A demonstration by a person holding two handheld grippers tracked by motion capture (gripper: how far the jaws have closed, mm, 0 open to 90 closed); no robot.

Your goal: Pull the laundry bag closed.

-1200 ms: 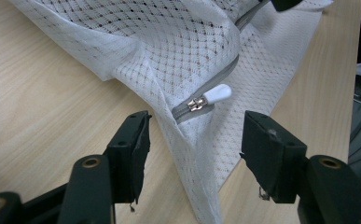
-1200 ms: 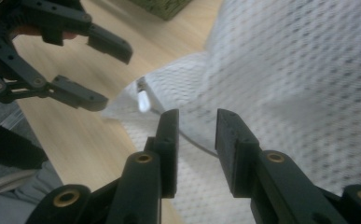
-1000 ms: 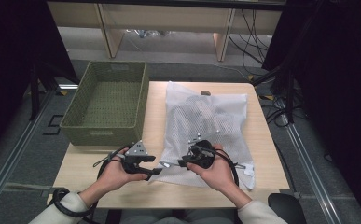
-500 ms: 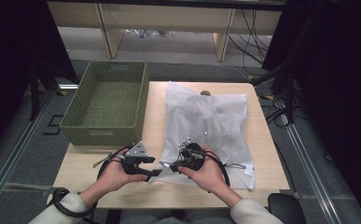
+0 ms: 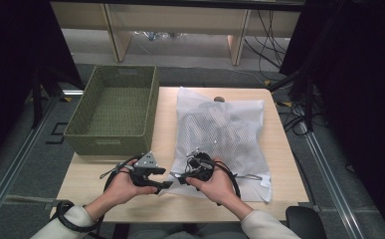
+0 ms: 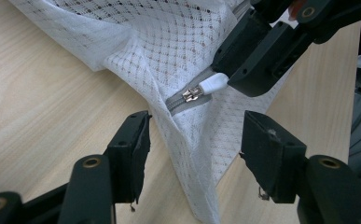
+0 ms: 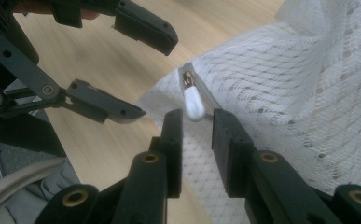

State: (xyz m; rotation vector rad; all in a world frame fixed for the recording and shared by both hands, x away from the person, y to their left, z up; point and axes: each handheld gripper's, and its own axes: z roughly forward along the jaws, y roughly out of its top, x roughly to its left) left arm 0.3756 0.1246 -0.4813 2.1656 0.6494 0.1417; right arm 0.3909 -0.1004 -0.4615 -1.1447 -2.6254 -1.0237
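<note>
From the high view, your hands sit at the near edge of the table point(image 5: 279, 164), with the left gripper point(image 5: 161, 178) and the right gripper point(image 5: 176, 177) pointing at each other over the near left corner of the white mesh laundry bag point(image 5: 225, 134); the green basket point(image 5: 114, 115) stands well apart to the far left and plays no part yet. In the left gripper view, your left gripper point(image 6: 194, 154) stands wide, its jaws straddling the folded corner of the bag point(image 6: 169, 56) without pressing on it, and the zipper pull point(image 6: 206, 87) lies just beyond and above the gap, its white tab pointing up and right towards the right gripper point(image 6: 236, 74), whose tip is right at the tab. In the right gripper view, your right gripper point(image 7: 197, 122) has just been narrowing, and the jaws stand close together with the tab's rounded end at the mouth of the gap, not yet pinched as far as you can see. The zipper pull point(image 7: 192, 100) lies straight ahead, its long axis running nearly along the jaws, with the left gripper point(image 7: 136, 74) open off to the left. Your right hand is clearly the nearer one to the pull, so I judge a short push forward before closing would seat the tab between the pads.
</note>
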